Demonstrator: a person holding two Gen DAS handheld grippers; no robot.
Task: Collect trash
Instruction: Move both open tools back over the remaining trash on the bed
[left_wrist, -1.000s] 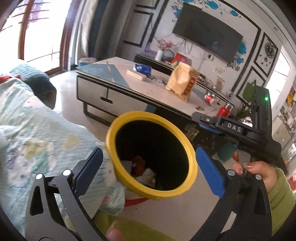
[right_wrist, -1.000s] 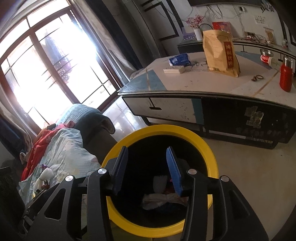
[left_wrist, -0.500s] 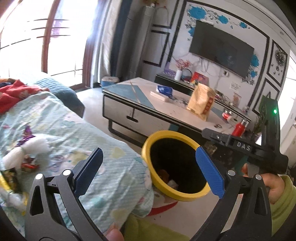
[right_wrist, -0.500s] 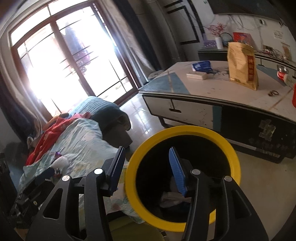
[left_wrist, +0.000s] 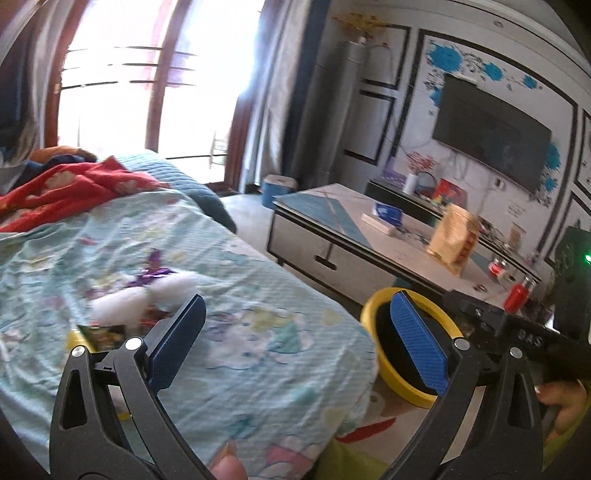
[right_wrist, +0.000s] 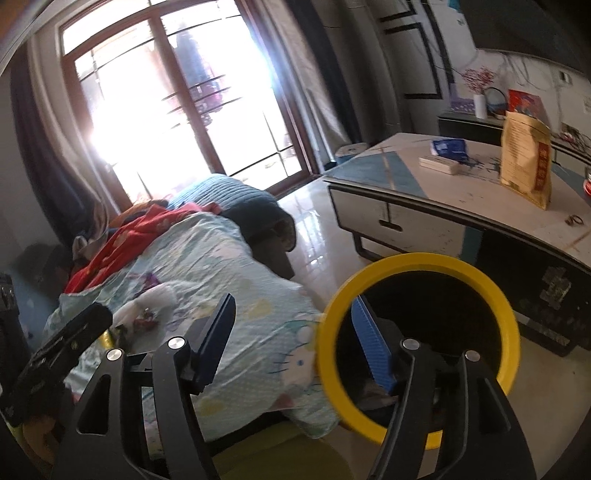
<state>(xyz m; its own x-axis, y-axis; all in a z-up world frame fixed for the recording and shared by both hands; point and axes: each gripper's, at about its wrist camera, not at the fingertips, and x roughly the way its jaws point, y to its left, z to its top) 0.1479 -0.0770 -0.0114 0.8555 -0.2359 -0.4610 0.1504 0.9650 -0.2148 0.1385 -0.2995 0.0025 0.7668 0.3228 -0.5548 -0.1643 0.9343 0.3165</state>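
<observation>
A yellow-rimmed black bin (right_wrist: 417, 332) stands on the floor beside the bed; crumpled trash lies in its bottom. It also shows in the left wrist view (left_wrist: 373, 314). My right gripper (right_wrist: 295, 339) is open and empty, its right finger over the bin's rim. My left gripper (left_wrist: 299, 339) is open and empty above the bed. White tissue wads (left_wrist: 122, 302), purple wrappers (left_wrist: 151, 273) and a dark packet (left_wrist: 103, 336) lie on the light blue blanket (left_wrist: 258, 332). The same litter shows in the right wrist view (right_wrist: 144, 310).
A low coffee table (right_wrist: 461, 206) stands past the bin with a tan paper bag (right_wrist: 526, 158), a blue tissue pack (right_wrist: 448, 147) and a red bottle (left_wrist: 517, 295). A red blanket (left_wrist: 66, 188) and a dark pillow (right_wrist: 240, 199) lie at the bed's far end.
Both grippers have swung left, away from the bin and toward the bed. The right gripper's jaws have opened wider. The litter on the blanket has come into view.
</observation>
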